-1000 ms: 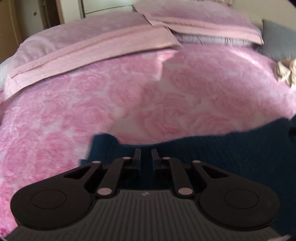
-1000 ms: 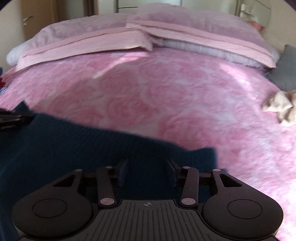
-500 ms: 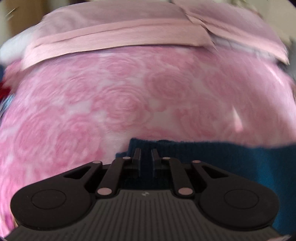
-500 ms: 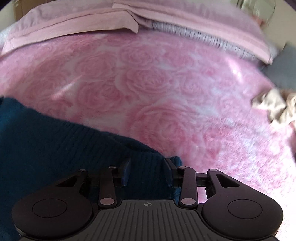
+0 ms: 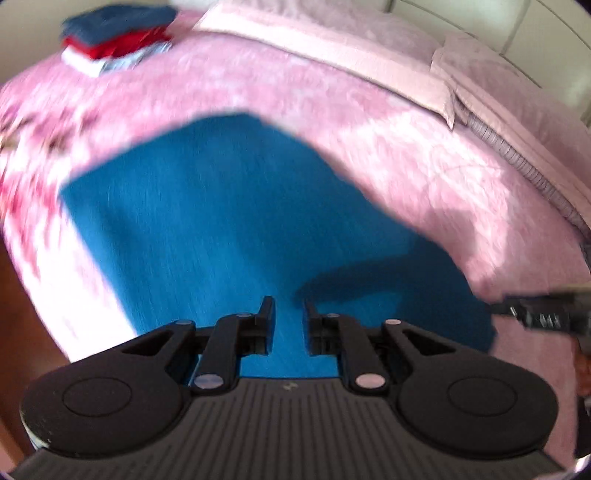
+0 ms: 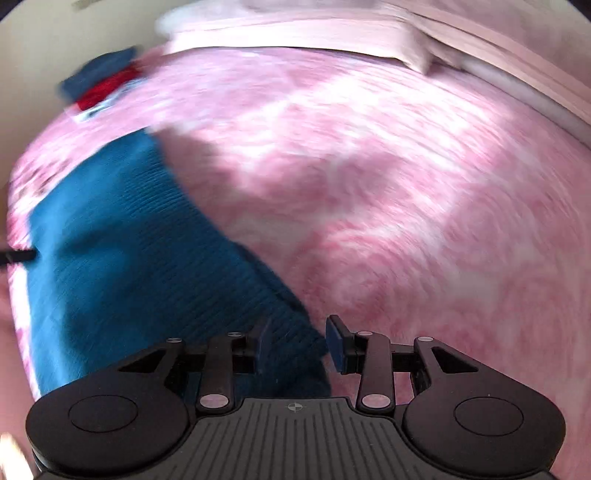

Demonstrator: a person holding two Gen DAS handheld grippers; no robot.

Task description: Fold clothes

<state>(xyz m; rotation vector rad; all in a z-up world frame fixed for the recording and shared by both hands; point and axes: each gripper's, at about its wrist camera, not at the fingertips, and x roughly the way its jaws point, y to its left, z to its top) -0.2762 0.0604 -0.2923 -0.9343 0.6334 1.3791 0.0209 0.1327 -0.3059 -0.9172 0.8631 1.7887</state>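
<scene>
A blue knit sweater [image 5: 221, 221] lies flat on the pink rose-patterned bedspread [image 5: 424, 162]. My left gripper [image 5: 288, 317] hovers over its near edge with the jaws slightly apart and nothing between them. In the right wrist view the sweater [image 6: 129, 266] stretches from the left down to my right gripper [image 6: 295, 336], whose jaws are apart; the sweater's corner lies between and under them. The right gripper's tip shows at the right edge of the left wrist view [image 5: 535, 314]. Both views are motion-blurred.
A stack of folded clothes [image 5: 114, 33], blue, red and white, sits at the bed's far left corner; it also shows in the right wrist view [image 6: 103, 85]. Pink pillows [image 5: 480, 74] lie along the head of the bed. A brown floor strip [image 5: 22, 332] shows left.
Both grippers swung left and tilted down, so the sweater now lies spread in view. The left jaws opened a little and let go of the sweater; the right jaws widened.
</scene>
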